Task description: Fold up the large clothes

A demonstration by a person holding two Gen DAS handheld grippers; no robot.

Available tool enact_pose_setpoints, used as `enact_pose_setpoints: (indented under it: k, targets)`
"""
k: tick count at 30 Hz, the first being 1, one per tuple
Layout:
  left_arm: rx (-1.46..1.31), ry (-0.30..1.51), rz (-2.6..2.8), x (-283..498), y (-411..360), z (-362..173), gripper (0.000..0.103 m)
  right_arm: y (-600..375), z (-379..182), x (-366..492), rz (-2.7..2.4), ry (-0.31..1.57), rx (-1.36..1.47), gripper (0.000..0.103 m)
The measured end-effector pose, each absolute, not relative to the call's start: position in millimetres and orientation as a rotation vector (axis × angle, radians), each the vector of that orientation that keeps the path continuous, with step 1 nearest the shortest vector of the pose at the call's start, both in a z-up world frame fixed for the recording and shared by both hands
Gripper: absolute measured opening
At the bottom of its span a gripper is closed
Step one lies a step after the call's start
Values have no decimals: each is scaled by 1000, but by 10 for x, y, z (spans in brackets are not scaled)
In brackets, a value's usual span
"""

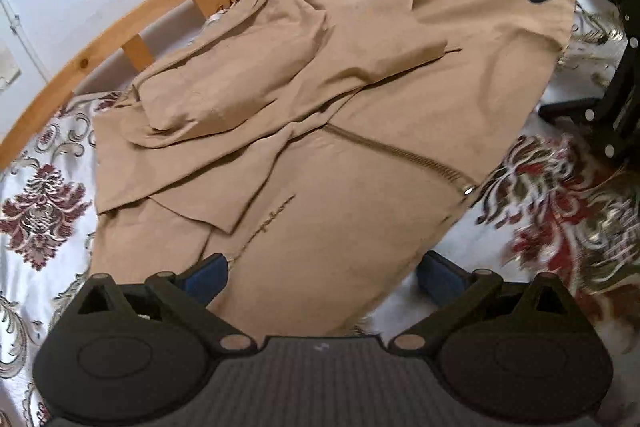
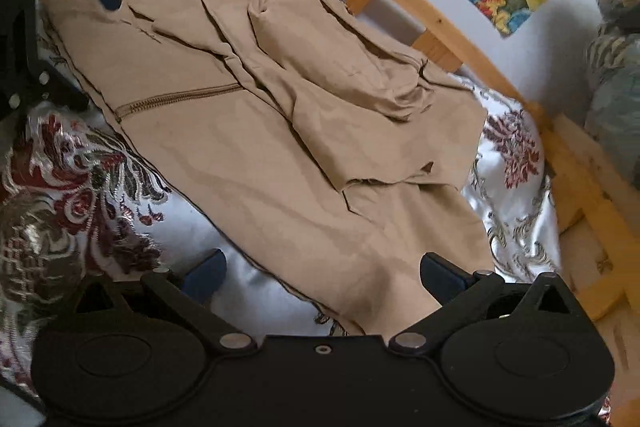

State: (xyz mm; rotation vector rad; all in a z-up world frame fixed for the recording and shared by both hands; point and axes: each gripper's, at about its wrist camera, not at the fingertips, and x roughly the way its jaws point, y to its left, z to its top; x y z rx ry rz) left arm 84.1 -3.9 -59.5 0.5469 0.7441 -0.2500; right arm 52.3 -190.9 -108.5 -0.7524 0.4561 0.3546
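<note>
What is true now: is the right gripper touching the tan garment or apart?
Cannot tell. In the right wrist view the tan garment lies between the fingers of the open right gripper; no contact or gap shows plainly.

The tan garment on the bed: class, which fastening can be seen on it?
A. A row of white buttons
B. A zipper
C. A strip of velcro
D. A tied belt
B, since a line of zipper teeth crosses the tan garment and ends near its edge.

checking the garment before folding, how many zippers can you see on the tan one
1: a single zipper runs across the tan garment near its edge by the floral bedspread. Folded layers could hide others.
</note>
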Motion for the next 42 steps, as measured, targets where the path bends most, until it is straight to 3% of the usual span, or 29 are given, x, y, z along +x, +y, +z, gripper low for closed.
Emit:
enact_pose_setpoints:
  k: [4,7,9,15,20,22,27,29,30,32,38,42]
  targets:
    - [549,732,-220,811,24,-593,103,-1895,-1115,588,311,383,-732,102]
    - [543,724,-164,777,125,-544,100,-1932,-1072,625,307,356,-689,91]
    - [531,685,-147,718,237,-467,92,-1942,-1034,622,312,340,-673,82]
    - [480,649,-39,607,540,-393,88,-1996,-870,651,296,327,-605,71]
    - [508,708,3,560,650,-569,85,-2141,-834,786,263,397,-516,44]
    - [512,695,15,528,679,-566,84,-2194,-862,831,248,447,-512,37]
    - [568,697,54,488,712,-555,81,-2353,-920,892,192,547,-510,35]
    - [557,709,59,478,781,-563,81,-2386,-903,858,187,541,-493,27]
    - [543,708,63,469,807,-561,81,-2394,-875,847,193,531,-480,17]
    - [553,706,66,461,809,-559,80,-2391,-803,816,211,502,-453,11]
    - [597,699,58,554,915,-371,62,-2526,-601,919,197,431,-299,8]
    - [587,726,77,610,1065,-342,61,-2541,-609,928,192,423,-294,8]
